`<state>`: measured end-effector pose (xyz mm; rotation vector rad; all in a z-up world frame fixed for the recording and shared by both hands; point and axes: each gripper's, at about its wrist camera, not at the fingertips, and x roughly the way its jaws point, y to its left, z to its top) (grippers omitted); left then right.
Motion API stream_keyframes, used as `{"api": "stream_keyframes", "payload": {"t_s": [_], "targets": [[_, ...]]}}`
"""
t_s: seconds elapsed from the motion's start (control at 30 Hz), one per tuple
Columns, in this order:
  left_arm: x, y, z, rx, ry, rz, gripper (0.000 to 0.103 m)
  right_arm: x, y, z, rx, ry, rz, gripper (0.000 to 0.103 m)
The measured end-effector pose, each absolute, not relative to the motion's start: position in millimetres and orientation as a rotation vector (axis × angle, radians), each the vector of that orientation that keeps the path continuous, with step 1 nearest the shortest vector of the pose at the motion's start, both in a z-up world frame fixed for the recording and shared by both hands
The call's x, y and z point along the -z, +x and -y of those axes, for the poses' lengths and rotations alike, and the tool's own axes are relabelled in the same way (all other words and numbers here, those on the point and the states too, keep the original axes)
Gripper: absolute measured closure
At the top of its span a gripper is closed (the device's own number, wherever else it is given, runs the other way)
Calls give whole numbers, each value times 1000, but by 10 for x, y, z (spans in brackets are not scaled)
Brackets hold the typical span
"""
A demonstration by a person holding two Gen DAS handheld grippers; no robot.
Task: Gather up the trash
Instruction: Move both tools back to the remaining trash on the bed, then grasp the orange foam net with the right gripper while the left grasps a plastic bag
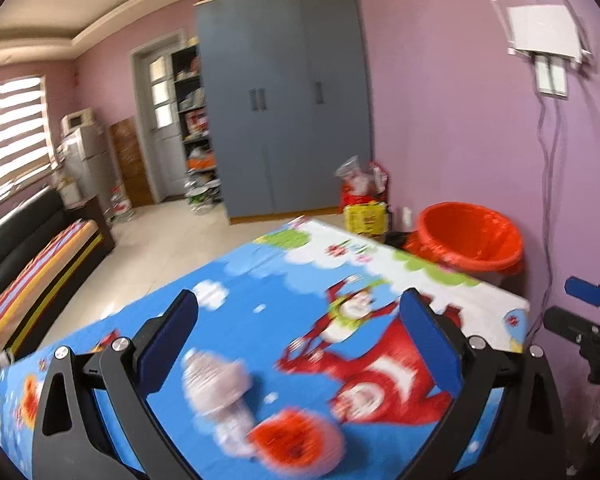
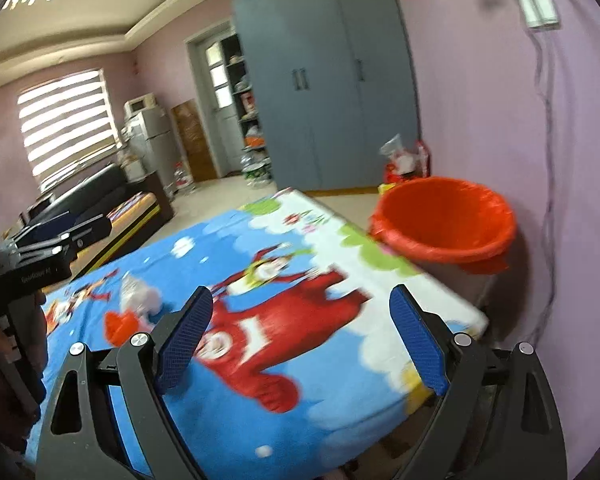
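**On the cartoon tablecloth: a crumpled bottle and an orange scrap wait for pickup**

On the table (image 1: 236,280), covered with a bright blue cartoon cloth, two pieces of trash lie close together. One is a clear plastic bottle (image 1: 216,384), crumpled and lying on its side. The other is an orange scrap (image 1: 296,440), blurred, perhaps a wrapper or a cup; I cannot tell which. In the left wrist view both sit between the fingers of the left gripper (image 1: 300,344), whose jaws stand wide apart with nothing in them. The right gripper (image 2: 300,336) is also spread wide and empty, above the red figure on the cloth, with the bottle (image 2: 136,292) and the orange scrap (image 2: 120,326) off to its left. A bin (image 2: 444,220) lined with an orange bag stands just past the far corner of the table, against the pink wall.

The bottle looks empty, so it is probably very light, and its thin walls should give under pressure. Smooth plastic may slip or skid away when nudged. The best hold is likely across the middle of the body, where the crumpled walls offer flatter faces. The orange scrap looks soft and light too, so a pinch on its raised edge should serve.
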<state>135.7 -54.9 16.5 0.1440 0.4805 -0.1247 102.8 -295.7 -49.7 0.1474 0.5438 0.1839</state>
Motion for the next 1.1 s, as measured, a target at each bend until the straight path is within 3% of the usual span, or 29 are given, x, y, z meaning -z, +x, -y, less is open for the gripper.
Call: {"api": "stream_keyframes", "payload": {"t_s": [0.47,1.1], "targets": [[361,938,-447,-51,127,-518,5,1047,1005,1886,-343,65,-670,18],[830,1073,-1066,-96,104,-672,5,1543,1470,833,-490,-85,-784,18]]}}
